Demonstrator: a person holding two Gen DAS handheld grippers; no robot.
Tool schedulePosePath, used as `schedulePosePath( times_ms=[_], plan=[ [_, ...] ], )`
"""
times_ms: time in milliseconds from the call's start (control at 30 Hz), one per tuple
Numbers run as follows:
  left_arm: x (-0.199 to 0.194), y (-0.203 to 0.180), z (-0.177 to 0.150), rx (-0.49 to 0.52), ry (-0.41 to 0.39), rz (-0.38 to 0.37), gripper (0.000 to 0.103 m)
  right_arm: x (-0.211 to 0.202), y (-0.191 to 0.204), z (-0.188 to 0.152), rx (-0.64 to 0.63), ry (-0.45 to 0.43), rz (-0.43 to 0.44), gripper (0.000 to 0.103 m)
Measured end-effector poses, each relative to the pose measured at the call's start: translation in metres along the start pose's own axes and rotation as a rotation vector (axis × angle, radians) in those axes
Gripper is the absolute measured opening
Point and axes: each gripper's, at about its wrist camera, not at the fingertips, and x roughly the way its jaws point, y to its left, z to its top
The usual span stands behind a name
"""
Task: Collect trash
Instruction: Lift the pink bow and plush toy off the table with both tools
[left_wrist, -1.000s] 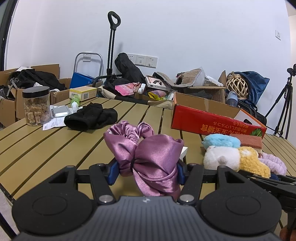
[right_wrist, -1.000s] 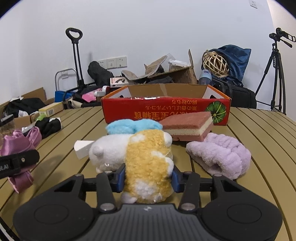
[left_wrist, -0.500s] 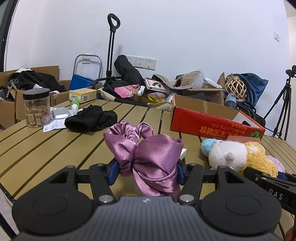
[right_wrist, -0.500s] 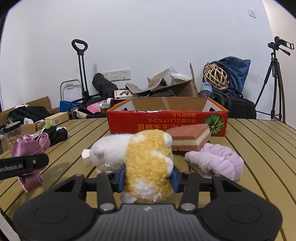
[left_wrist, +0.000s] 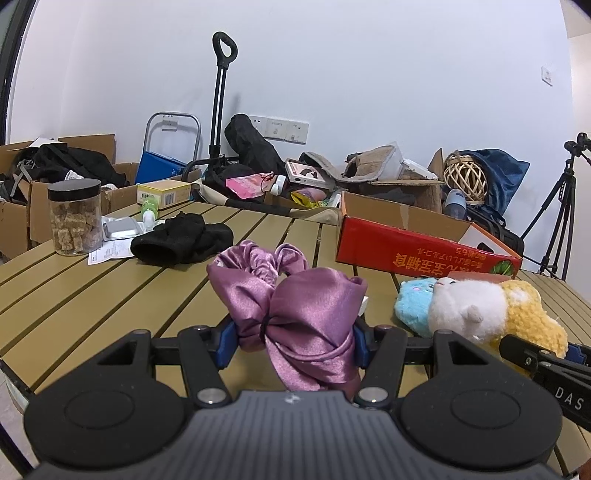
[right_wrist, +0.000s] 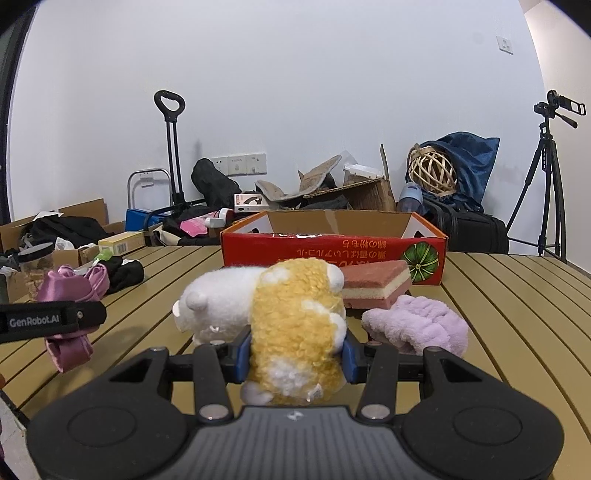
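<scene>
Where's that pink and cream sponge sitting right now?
In the right wrist view the sponge lies on the slatted table, right of centre, just in front of the red cardboard box and behind the fluffy lilac cloth.

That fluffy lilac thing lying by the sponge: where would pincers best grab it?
Probably across the raised middle of the lilac fluffy band, coming down from above. It lies flat and loose on the slatted table, its far edge close against the pink sponge, so a side approach looks crowded.
</scene>
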Motion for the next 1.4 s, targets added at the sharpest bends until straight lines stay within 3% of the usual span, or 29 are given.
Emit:
schedulePosePath(
  times_ms=[767, 1400],
  plan=[
    [-0.050, -0.018, -0.024, 0.064, -0.072, -0.093, 0.059, -0.068, -0.009, -0.022, -0.055, -0.050, -0.002, 0.045],
    [-0.091, -0.016, -0.069, 0.127, -0.007, -0.129, 0.059, -0.126, -0.018, -0.051, -0.050, -0.014, 0.002, 0.045]
  ],
)
